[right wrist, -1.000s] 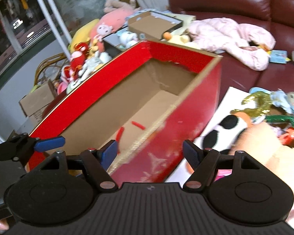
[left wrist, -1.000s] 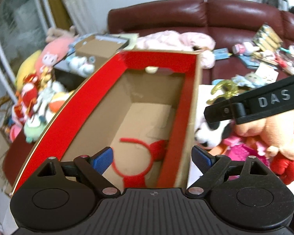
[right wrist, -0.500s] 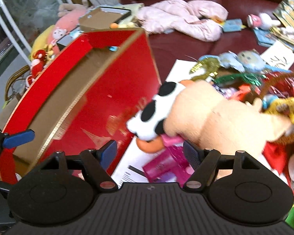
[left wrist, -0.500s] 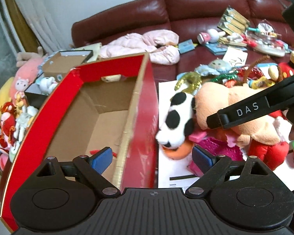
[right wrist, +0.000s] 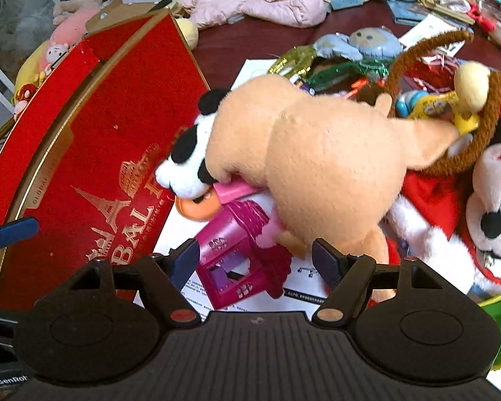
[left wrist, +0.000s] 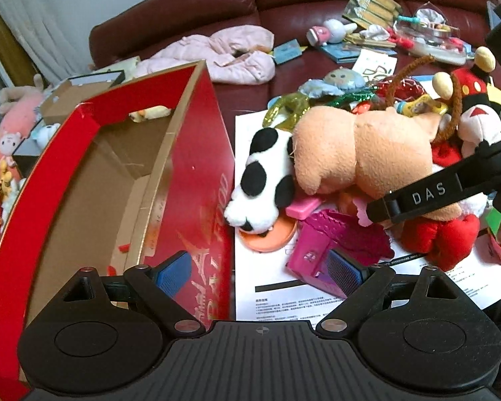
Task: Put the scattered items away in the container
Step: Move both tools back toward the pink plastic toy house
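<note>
A: Where is the red box?

B: In the left wrist view the red box (left wrist: 197, 180) fills the left half of the frame, its brown inside open to the camera and its printed side wall running down the middle. In the right wrist view it covers the left side, from the upper left to the lower left.

A: And the toys against the tools?

B: The pink toy house (right wrist: 237, 250) lies at lower centre of the right wrist view, just ahead of the right gripper (right wrist: 255, 260), partly between its blue pads. The tan plush (right wrist: 317, 173) is piled above it, mid-frame, with the panda plush (right wrist: 187, 163) at its left, beside the box wall.

A: Are the tools holding anything?

B: No. The right gripper's pads stand wide apart and press on nothing. The left gripper (left wrist: 259, 269) is likewise spread wide and empty, low in its frame, straddling the box's side wall and the white paper sheet (left wrist: 277, 287).
</note>
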